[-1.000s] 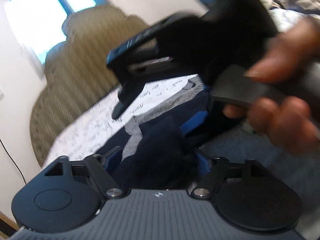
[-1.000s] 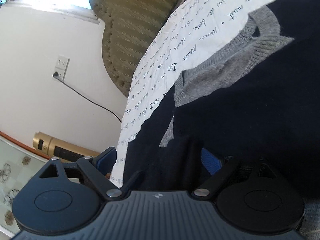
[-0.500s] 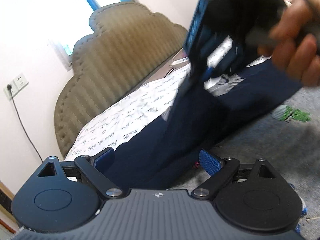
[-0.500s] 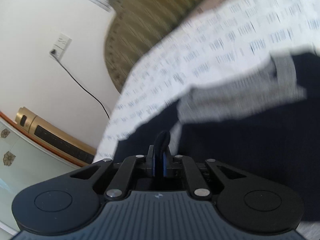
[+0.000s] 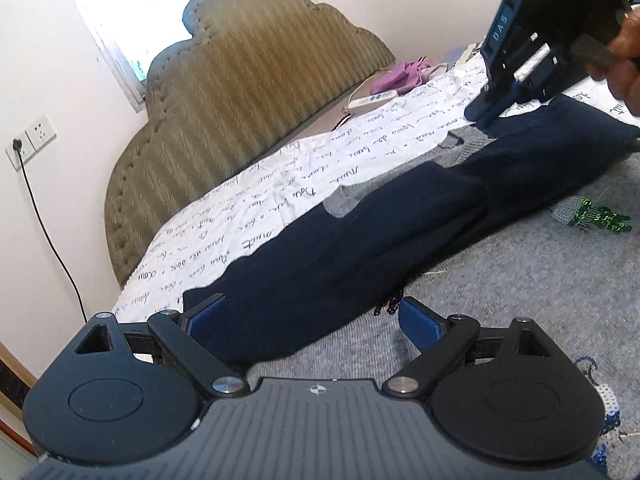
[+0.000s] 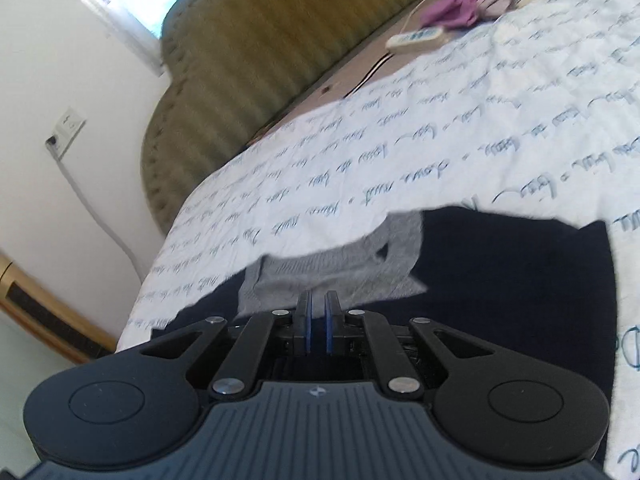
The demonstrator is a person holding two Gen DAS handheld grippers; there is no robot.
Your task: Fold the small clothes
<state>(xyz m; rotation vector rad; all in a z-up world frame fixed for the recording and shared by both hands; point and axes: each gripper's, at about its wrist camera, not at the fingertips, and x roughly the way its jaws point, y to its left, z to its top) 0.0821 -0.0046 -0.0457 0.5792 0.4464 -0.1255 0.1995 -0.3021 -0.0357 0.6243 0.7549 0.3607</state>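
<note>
Your left gripper (image 5: 312, 312) stands wide, its blue pads apart at the bottom of the left wrist view, with the near hem of the navy sweater (image 5: 400, 232) lying between them but not pressed. A second ago the cloth bunched up thick between those pads; now it lies flat and stretched away toward the upper right of the frame.

Your right gripper (image 6: 316, 320) is closed down narrow, the two blue pads nearly touching, and nothing shows between them. A second ago those jaws stood wide around dark fabric, and half a second ago they pinched a fold of it; that fold is gone from them now. In the left wrist view the same gripper (image 5: 486, 110) has pulled back to the upper right corner, its tips at the sweater's grey collar (image 5: 460, 146), with your hand (image 5: 624, 52) on the handle at the frame edge.

The sweater lies folded long across the middle of both views, partly on the white script-printed sheet (image 6: 400, 152) and partly on the grey blanket (image 5: 520, 300). The grey collar (image 6: 340, 268) sits just ahead of your right gripper's tips. A purple garment (image 6: 456, 6) and a white remote (image 6: 416, 38) rest near the headboard (image 5: 240, 112), well apart from the sweater.
</note>
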